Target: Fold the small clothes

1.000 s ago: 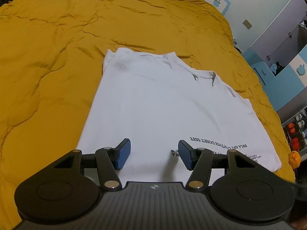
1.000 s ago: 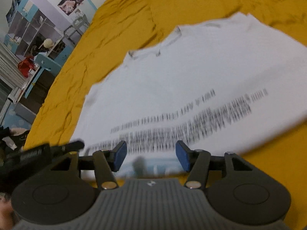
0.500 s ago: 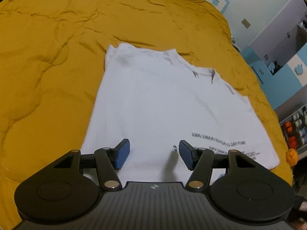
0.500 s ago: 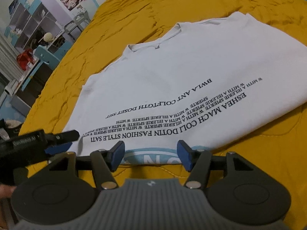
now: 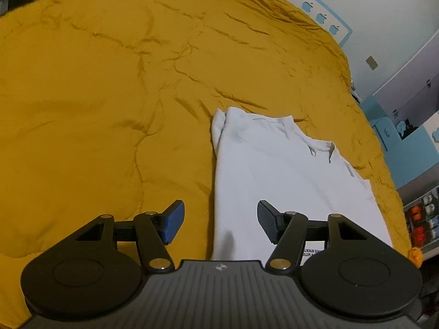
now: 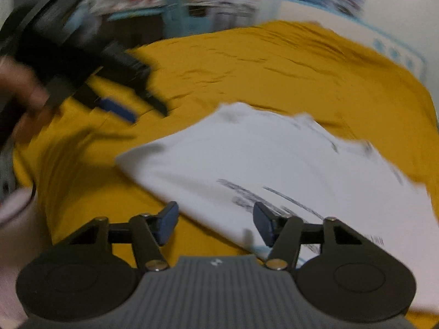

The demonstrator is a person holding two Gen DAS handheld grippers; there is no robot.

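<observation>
A mustard bed point(image 5: 109, 109) carries the white shirt point(image 5: 274, 181). Left tongs point(image 5: 221, 224), opening and empty, have shifted to its left edge; right tongs point(image 6: 214, 223) stand apart, empty, rolled.

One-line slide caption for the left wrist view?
Left hand-held gripper, jaws opening and empty, above the edge of a folded white T-shirt on a mustard quilt.

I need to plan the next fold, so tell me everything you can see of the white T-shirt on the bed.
The white T-shirt is thin, soft-looking fabric with a ribbed round collar and lines of black printed lettering near the hem, blurred here. It lies flat on the mustard-yellow quilt, its sides apparently already folded in, one sleeve bunched at the upper corner. Nothing grips it: both hand-held grippers hover just above its near edge.
</observation>
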